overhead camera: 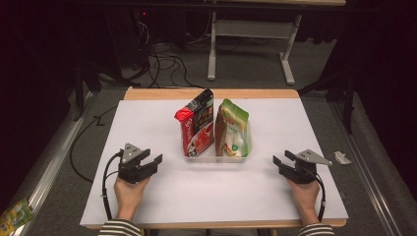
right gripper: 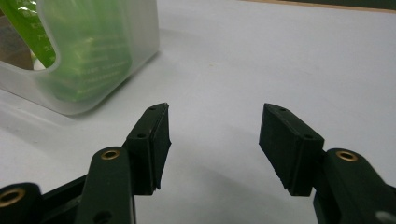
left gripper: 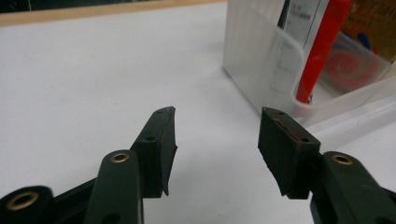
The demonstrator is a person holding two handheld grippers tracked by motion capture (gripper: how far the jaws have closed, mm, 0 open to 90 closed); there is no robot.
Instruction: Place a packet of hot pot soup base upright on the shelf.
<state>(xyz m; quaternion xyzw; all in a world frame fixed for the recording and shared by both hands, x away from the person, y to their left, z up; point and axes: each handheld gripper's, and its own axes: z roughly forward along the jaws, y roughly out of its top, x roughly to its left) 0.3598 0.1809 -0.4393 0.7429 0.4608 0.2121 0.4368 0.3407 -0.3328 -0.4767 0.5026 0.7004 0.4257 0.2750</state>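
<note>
Resting low on the white-covered bench, both tools sit idle in the high view: left tool and right tool, each released with nothing between the jaws. Between them, well apart from either, stands the clear translucent plastic bin, holding an upright red-and-black snack pouch and an upright green-and-brown snack pouch side by side.

Left gripper view: jaws spread wide over bare bench; the bin's corner lies ahead and to the right, the red pouch edge showing through its cut-out. Judged best approach: swing toward the pouch top, not the bin wall, and pinch the sealed edge squarely.

Right gripper view: jaws likewise spread and empty; the bin's wall sits ahead at left, the green pouch behind it. Steadying the light bin here would likely stop it sliding or tipping during a lift.
</note>
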